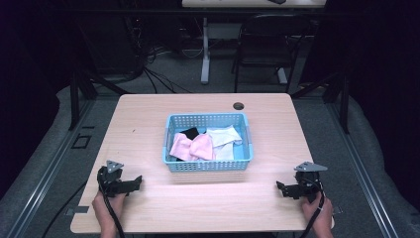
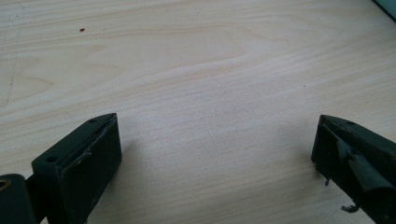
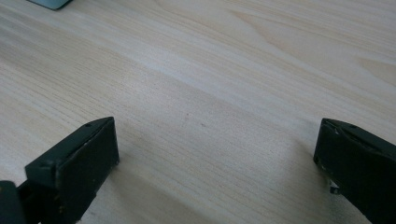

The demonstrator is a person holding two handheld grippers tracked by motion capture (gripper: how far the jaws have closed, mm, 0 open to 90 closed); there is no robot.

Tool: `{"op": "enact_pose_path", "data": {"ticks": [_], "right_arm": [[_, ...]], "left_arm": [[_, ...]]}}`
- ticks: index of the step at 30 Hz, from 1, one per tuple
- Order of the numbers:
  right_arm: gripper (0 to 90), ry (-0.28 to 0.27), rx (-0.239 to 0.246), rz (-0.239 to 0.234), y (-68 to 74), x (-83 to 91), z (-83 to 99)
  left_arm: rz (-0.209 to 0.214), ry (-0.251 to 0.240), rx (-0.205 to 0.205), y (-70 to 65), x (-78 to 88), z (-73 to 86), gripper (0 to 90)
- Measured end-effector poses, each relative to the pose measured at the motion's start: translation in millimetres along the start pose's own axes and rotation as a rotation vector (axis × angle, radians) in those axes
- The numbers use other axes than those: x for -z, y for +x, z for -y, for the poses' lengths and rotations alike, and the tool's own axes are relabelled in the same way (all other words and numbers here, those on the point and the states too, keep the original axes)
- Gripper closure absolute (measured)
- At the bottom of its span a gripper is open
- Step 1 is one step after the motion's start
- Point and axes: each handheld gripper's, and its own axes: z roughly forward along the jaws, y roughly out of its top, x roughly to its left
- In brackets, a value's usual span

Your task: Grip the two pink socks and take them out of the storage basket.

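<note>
Jaws stand wide and empty on both tools, with bare wood between them in each gripper view. From left to right in the high view: the left gripper [image 1: 130, 184] rests low at the near left of the table [image 1: 143, 124], pointing inward; the blue basket [image 1: 171, 130] sits at mid-table, well apart from both grippers, holding pink cloth [image 1: 190, 147], white cloth [image 1: 223, 136] and a black piece [image 1: 190, 133]; the right gripper [image 1: 285, 188] mirrors the left at the near right. This symmetric flanking probably readies either hand to reach the cloths. Only the high view gives the basket's contents; the left gripper view adds the wood grain and a small red speck [image 2: 82, 30].
</note>
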Motion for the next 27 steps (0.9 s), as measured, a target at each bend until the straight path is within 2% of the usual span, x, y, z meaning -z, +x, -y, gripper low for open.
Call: {"op": "enact_pose_path", "data": {"ticks": [17, 18, 20, 23, 27], "right_arm": [[0.0, -0.001, -0.001, 0.002, 0.1, -0.1, 0.0], [0.0, -0.001, -0.002, 0.002, 0.1, -0.1, 0.0], [0.0, -0.001, -0.001, 0.002, 0.1, -0.1, 0.0], [0.0, 0.0, 0.0, 0.0, 0.0, -0.1, -0.2], [0.0, 0.0, 0.0, 0.0, 0.1, -0.1, -0.1]], "left_arm": [[0.002, 0.0, -0.002, -0.4, 0.3, 0.0, 2.4], [-0.017, 0.0, -0.002, -1.7, 0.3, 0.0, 1.4], [-0.027, -0.002, -0.014, -2.6, 0.8, 0.0, 0.6], [-0.017, 0.001, -0.002, -1.5, 0.5, 0.0, 0.1], [-0.012, 0.007, -0.008, -1.8, 1.6, 0.3, 0.0]]}}
